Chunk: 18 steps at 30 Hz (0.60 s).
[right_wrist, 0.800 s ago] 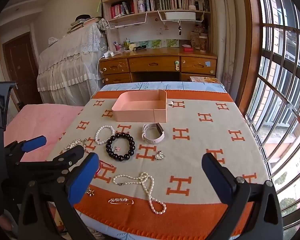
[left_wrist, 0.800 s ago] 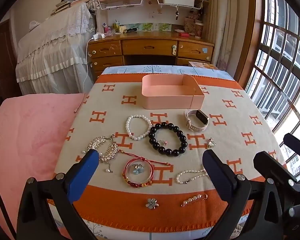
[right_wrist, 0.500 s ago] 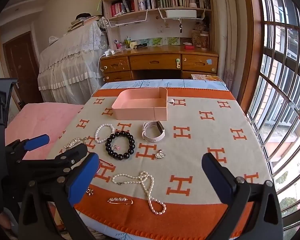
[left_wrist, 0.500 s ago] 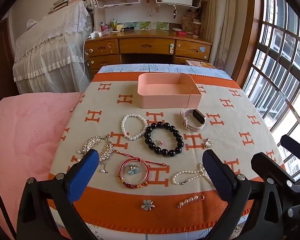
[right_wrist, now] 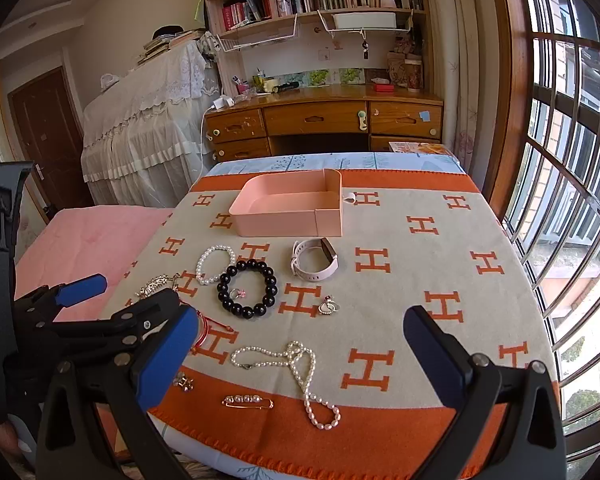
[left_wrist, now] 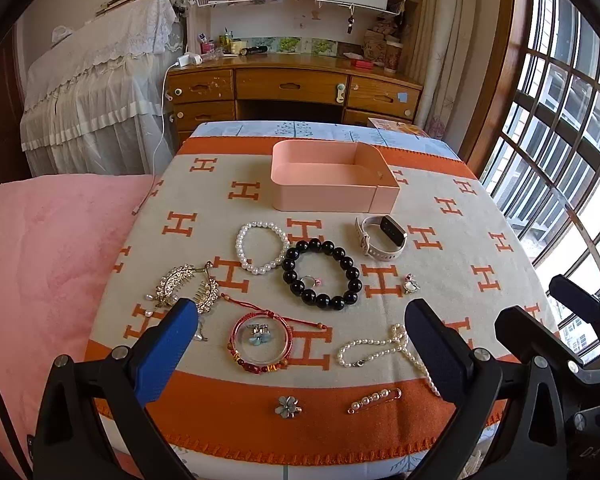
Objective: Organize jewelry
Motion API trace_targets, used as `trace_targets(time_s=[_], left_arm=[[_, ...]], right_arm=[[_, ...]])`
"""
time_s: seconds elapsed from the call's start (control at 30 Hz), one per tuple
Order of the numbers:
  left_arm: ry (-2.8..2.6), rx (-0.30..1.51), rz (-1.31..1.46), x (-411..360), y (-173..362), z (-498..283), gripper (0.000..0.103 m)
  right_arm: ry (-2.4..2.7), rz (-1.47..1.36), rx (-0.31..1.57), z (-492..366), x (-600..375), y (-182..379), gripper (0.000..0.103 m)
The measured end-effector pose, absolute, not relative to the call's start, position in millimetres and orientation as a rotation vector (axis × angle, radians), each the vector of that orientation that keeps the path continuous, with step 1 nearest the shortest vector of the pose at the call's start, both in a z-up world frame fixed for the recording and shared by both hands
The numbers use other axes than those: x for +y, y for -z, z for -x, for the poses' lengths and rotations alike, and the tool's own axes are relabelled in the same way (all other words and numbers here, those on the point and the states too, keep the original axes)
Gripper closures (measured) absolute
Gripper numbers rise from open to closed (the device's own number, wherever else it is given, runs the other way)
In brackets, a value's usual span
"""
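A pink tray (left_wrist: 326,200) (right_wrist: 284,222) stands empty at the far middle of the cloth-covered table. Before it lie a white pearl bracelet (left_wrist: 244,256), a black bead bracelet (left_wrist: 350,270) (right_wrist: 272,284), a white watch (left_wrist: 382,254) (right_wrist: 314,274), a gold hair comb (left_wrist: 176,280), a red bracelet (left_wrist: 260,366), a pearl necklace (left_wrist: 370,348) (right_wrist: 300,364), a pearl pin (left_wrist: 374,398) (right_wrist: 247,401) and a flower brooch (left_wrist: 288,406). My left gripper (left_wrist: 300,344) is open and empty above the near jewelry. My right gripper (right_wrist: 300,344) is open and empty above the necklace.
A small charm (left_wrist: 410,286) (right_wrist: 328,306) lies right of the black bracelet, a ring (left_wrist: 310,280) inside it. A pink blanket (left_wrist: 40,260) lies left of the table. A wooden desk (left_wrist: 292,88) stands behind, windows (left_wrist: 572,120) at right.
Both grippers have drifted slightly back and up from the table; the jewelry sits a little lower and farther in view. Nothing was taken hold of.
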State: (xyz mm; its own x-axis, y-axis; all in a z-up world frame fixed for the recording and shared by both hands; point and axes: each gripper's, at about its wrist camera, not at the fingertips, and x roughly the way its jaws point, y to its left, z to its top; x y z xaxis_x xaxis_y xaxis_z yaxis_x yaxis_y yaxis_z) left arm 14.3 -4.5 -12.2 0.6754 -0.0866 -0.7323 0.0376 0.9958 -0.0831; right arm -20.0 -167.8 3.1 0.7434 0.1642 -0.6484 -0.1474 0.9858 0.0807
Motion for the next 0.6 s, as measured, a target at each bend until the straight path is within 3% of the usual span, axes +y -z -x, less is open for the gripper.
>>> trace_targets(time_s=[0.6], left_arm=[[0.053,0.796,0.052,-0.5,0.3,-5.9,0.001]], right_arm=[[-0.18,-0.03,0.711,20.6,-166.0,-3.0,0.0]])
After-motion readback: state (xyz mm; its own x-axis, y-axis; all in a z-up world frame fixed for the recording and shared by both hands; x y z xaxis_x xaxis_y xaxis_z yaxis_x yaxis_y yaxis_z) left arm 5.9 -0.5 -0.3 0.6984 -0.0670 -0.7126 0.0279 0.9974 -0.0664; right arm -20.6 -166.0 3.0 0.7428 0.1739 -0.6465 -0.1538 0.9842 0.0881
